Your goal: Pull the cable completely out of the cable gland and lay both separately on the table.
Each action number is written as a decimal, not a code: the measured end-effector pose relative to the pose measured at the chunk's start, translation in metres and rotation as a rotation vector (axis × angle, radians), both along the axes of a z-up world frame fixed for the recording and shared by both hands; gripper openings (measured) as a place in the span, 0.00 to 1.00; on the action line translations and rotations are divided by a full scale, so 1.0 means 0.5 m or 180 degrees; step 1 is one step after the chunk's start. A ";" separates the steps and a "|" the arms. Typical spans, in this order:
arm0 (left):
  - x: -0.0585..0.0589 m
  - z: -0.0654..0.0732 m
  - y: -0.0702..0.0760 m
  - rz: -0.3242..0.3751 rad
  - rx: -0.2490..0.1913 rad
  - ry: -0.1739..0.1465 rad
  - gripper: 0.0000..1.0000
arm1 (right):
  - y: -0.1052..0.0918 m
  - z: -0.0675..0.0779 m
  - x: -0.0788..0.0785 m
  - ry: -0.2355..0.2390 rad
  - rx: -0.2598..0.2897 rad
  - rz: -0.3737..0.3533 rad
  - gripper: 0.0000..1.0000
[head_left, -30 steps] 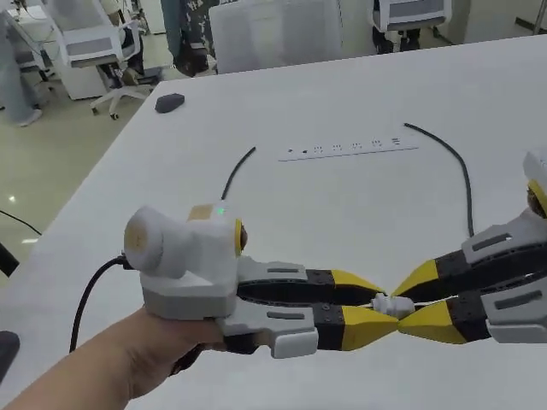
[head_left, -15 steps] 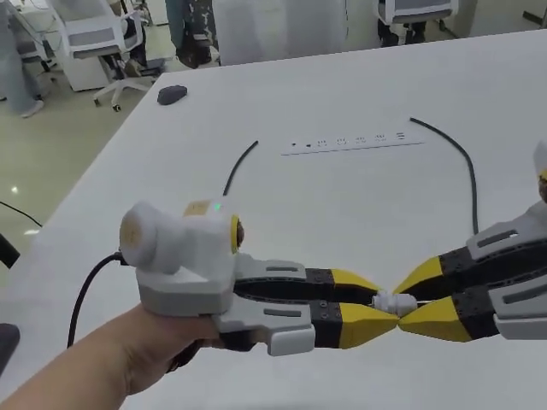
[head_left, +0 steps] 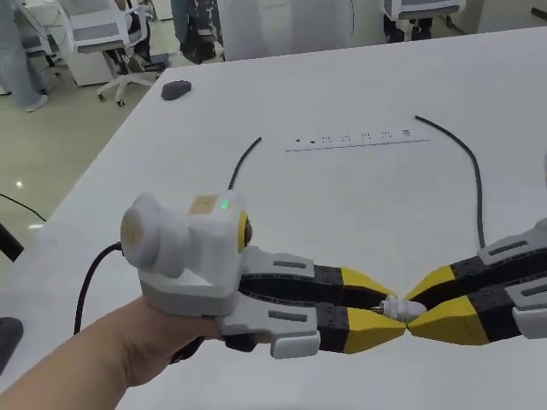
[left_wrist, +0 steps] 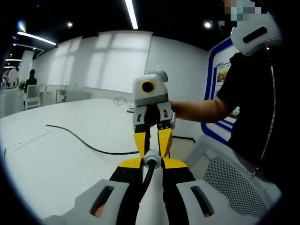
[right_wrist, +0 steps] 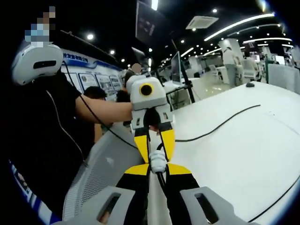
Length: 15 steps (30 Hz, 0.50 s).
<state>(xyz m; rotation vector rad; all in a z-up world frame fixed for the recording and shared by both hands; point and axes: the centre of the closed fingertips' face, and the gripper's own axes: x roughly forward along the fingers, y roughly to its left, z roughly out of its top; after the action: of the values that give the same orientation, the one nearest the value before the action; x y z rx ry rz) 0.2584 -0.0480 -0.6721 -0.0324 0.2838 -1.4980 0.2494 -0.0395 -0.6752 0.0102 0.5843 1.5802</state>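
White counter (head_left: 359, 205) bore power strip (head_left: 359, 139); L gripper (head_left: 396, 310) was clamped on cable gland (right_wrist: 158, 161), R gripper (head_left: 413, 314) on its black cable (right_wrist: 162, 182), tips nearly touching.

A white desk (head_left: 342, 205) carries a flat white power strip (head_left: 359, 139), with a long black cord (head_left: 472, 166) curving away from near its right end and a shorter black cord (head_left: 244, 162) off its left end. A dark computer mouse (head_left: 176, 89) sits near the far edge, and white office chairs (head_left: 94, 34) stand on the floor beyond.
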 end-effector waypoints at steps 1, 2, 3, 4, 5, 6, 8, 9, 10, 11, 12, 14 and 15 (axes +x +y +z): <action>0.001 0.001 0.000 0.0000 -0.0005 0.0009 0.14 | 0.000 0.002 -0.002 -0.0026 0.0008 0.0002 0.08; 0.003 0.002 0.001 0.0015 -0.0009 0.0023 0.14 | 0.001 0.005 0.002 -0.0171 0.0026 -0.0014 0.07; 0.004 0.002 0.001 0.0021 -0.0012 0.0033 0.14 | 0.001 0.006 0.001 -0.0200 0.0020 -0.0022 0.07; 0.005 0.002 0.000 0.0023 -0.0012 0.0041 0.14 | 0.002 0.007 0.004 -0.0277 0.0018 -0.0035 0.07; 0.010 0.001 0.000 0.0067 -0.0018 0.0087 0.14 | 0.000 0.005 0.009 -0.0473 -0.0031 -0.0050 0.07; 0.011 0.000 0.000 0.0068 -0.0025 0.0108 0.14 | 0.000 0.005 0.009 -0.0598 -0.0057 -0.0022 0.06; 0.012 -0.007 -0.002 0.0066 0.0011 0.0160 0.14 | -0.001 -0.001 0.007 -0.0917 -0.0185 0.0051 0.06; 0.013 -0.008 -0.002 0.0073 0.0019 0.0186 0.14 | 0.001 -0.003 0.006 -0.1067 -0.0245 0.0047 0.06; 0.014 -0.009 -0.001 0.0089 0.0012 0.0257 0.14 | 0.001 -0.003 0.007 -0.1172 -0.0262 0.0041 0.06; 0.016 -0.010 0.001 0.0134 -0.0005 0.0386 0.14 | 0.003 0.000 0.012 -0.1453 -0.0274 0.0054 0.06; 0.021 -0.007 0.003 0.0209 -0.0077 0.0614 0.14 | 0.004 0.002 0.014 -0.1612 -0.0285 0.0058 0.06; 0.026 -0.012 0.006 0.0258 -0.0083 0.0850 0.14 | 0.006 -0.002 0.016 -0.1922 -0.0415 0.0104 0.06; 0.029 -0.014 0.006 0.0284 -0.0069 0.0861 0.14 | 0.006 -0.006 0.018 -0.2101 -0.0506 0.0126 0.06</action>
<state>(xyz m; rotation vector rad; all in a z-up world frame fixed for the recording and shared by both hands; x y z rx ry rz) 0.2729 -0.0448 -0.6793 -0.2633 0.4776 -1.4077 0.2586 -0.0363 -0.6780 -0.6223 0.1854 1.4580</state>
